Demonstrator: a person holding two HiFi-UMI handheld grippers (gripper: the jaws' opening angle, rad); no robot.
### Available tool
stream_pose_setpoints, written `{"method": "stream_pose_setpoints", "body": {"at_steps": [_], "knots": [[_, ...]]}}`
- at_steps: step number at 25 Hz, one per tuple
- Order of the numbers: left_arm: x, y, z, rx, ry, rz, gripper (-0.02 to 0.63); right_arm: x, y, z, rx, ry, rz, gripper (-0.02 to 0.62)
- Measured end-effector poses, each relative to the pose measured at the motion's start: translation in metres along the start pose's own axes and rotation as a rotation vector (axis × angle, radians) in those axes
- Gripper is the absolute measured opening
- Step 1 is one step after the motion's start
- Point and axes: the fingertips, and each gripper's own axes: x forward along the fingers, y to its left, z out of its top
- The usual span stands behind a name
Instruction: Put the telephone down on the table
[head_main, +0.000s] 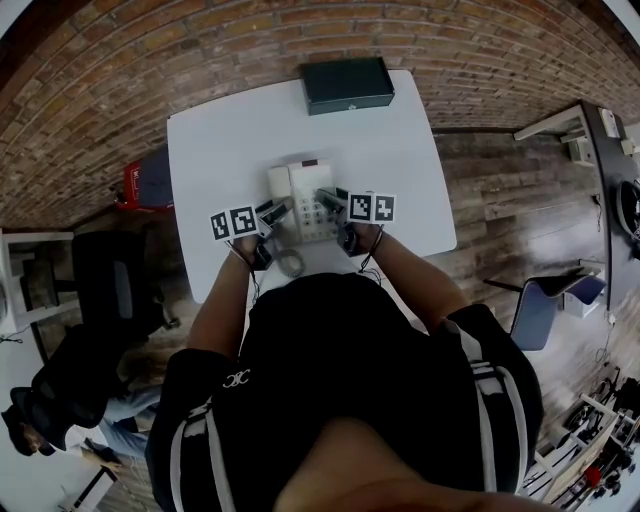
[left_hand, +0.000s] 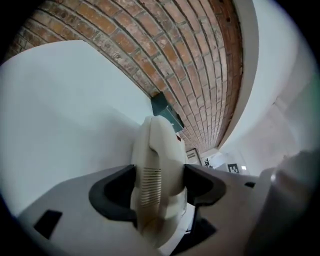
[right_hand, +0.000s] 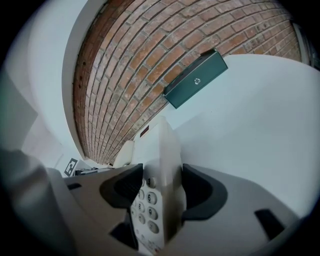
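A cream desk telephone (head_main: 303, 200) with a keypad and a handset on its left side lies over the near middle of the white table (head_main: 220, 140); whether it rests on the table or hangs just above it I cannot tell. My left gripper (head_main: 277, 212) is shut on the handset side of the telephone (left_hand: 156, 175). My right gripper (head_main: 331, 202) is shut on the keypad side of the telephone (right_hand: 157, 185), its jaws clamping the right edge of the body. The coiled cord (head_main: 289, 262) hangs at the near table edge.
A dark green flat box (head_main: 347, 84) lies at the far edge of the table by the brick wall (head_main: 200, 50). A black chair (head_main: 115, 285) stands to the left, a blue chair (head_main: 540, 305) to the right. The floor is wood planks.
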Motion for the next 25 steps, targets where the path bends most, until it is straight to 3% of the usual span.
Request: {"method": "stream_pose_setpoints", "body": {"at_steps": [12,17,21,23,25], "knots": [[0.004,0.002,-0.002,-0.003,0.01,0.008,0.328,0.003,-0.007,-0.006,0.067,0.011,0.046,0.213],[-0.002,-0.006,0.005,0.082,-0.021,0.048,0.328,-0.001,-0.007,-0.004,0.023,0.047,0.031,0.213],[-0.016,-0.018,0.023,0.173,-0.076,0.096,0.325,-0.012,-0.004,0.017,-0.064,-0.011,-0.005,0.213],[-0.029,-0.023,0.039,0.204,-0.142,0.139,0.281,-0.023,0.002,0.036,-0.134,-0.074,-0.039,0.213],[-0.045,-0.031,0.056,0.254,-0.217,0.197,0.182,-0.036,0.012,0.057,-0.224,-0.159,-0.082,0.206]]}}
